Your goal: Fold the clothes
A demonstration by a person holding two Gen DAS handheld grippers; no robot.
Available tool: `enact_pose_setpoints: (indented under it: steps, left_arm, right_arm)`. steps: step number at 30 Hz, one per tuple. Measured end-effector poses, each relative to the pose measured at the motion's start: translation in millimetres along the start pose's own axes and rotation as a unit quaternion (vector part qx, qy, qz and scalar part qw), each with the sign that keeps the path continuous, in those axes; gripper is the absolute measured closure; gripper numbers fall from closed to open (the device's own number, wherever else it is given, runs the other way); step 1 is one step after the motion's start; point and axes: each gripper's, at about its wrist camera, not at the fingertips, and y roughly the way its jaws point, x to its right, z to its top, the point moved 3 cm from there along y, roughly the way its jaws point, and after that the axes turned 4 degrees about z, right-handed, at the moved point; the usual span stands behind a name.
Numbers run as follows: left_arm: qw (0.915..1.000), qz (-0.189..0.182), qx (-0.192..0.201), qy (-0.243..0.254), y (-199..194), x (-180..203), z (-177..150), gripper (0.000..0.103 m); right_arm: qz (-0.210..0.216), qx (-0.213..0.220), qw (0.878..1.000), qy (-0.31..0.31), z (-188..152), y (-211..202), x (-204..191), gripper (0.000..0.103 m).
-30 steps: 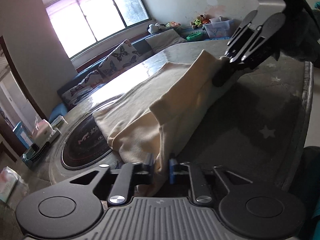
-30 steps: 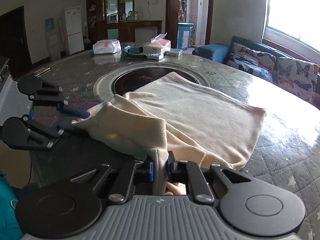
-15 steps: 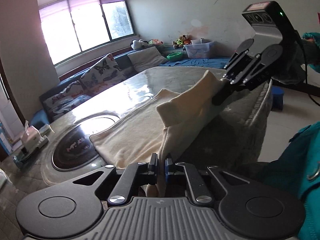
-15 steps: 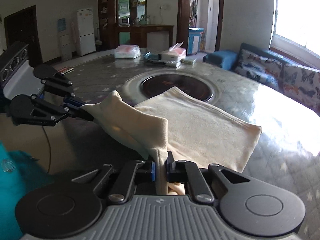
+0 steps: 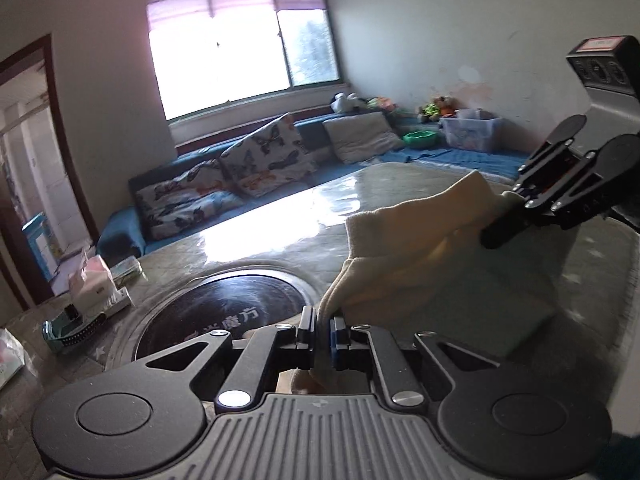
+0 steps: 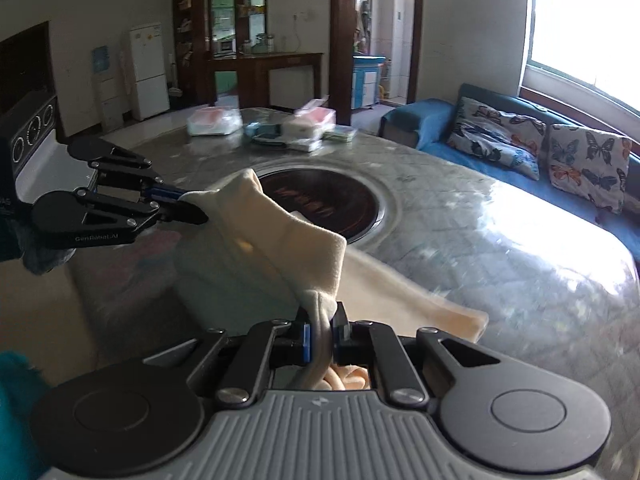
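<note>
A cream garment (image 5: 404, 256) hangs stretched between my two grippers, lifted above the round grey table (image 5: 280, 240). My left gripper (image 5: 322, 334) is shut on one corner of the garment. My right gripper (image 6: 322, 334) is shut on the other corner of the cream garment (image 6: 288, 248). Each gripper shows in the other's view: the right gripper (image 5: 502, 228) at the right, the left gripper (image 6: 188, 208) at the left. The garment's lower part trails onto the table (image 6: 500, 248) under the right gripper.
A dark round hotplate (image 6: 328, 204) is set in the table's middle. Tissue packs and boxes (image 6: 296, 128) lie at the table's far side. A blue sofa with butterfly cushions (image 6: 540, 152) runs under the window (image 5: 240, 48). A person's teal sleeve (image 6: 16, 412) is at lower left.
Both grippers have risen and lifted the garment off the table. It lay mostly flat a second ago; now most of it hangs between the grippers and the hotplate is uncovered.
</note>
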Motion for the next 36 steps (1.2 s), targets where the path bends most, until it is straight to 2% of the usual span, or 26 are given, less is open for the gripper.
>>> enact_pose_setpoints:
  steps: [6,8,10,12,14,17,20,23,26,31,34,36]
  left_arm:
    - [0.9965,0.037,-0.055,-0.051,77,-11,-5,0.092]
    - [0.9944,0.049,-0.068,-0.064,92,-13,-11,0.091]
    - [0.9936,0.058,-0.073,-0.064,94,-15,-15,0.086]
    - [0.9933,0.073,-0.067,-0.06,91,-16,-17,0.078]
    - [0.9936,0.067,-0.064,-0.065,89,-13,-13,0.075]
    - [0.9939,0.051,-0.061,-0.076,84,-9,-7,0.077]
    - [0.9939,0.036,-0.058,-0.087,80,-5,-1,0.076]
    - [0.9935,0.021,-0.055,-0.097,76,0,6,0.062]
    - [0.9928,0.005,-0.052,-0.108,72,4,12,0.062]
    - [0.9898,-0.016,-0.074,-0.12,95,6,11,0.063]
    - [0.9874,-0.006,-0.09,-0.13,113,1,7,0.068]
    - [0.985,0.004,-0.101,-0.139,123,-5,2,0.067]
  right_arm:
    - [-0.042,-0.01,0.998,0.044,12,63,46,0.091]
    - [-0.062,-0.006,0.995,0.08,6,78,59,0.075]
    - [-0.082,0.003,0.992,0.1,-2,83,67,0.074]
    - [-0.094,0.015,0.988,0.118,-8,81,72,0.066]
    - [-0.114,0.03,0.984,0.134,-14,72,77,0.066]
    - [-0.142,0.049,0.981,0.12,-15,58,74,0.066]
    - [-0.119,0.062,0.983,0.126,-10,53,70,0.07]
    - [-0.091,0.056,0.985,0.134,-5,69,68,0.074]
    - [-0.082,0.05,0.985,0.146,-2,88,71,0.075]
    - [-0.085,0.046,0.984,0.152,-1,99,70,0.074]
    - [-0.089,0.046,0.984,0.146,-1,100,67,0.074]
    - [-0.091,0.047,0.985,0.142,-1,102,64,0.074]
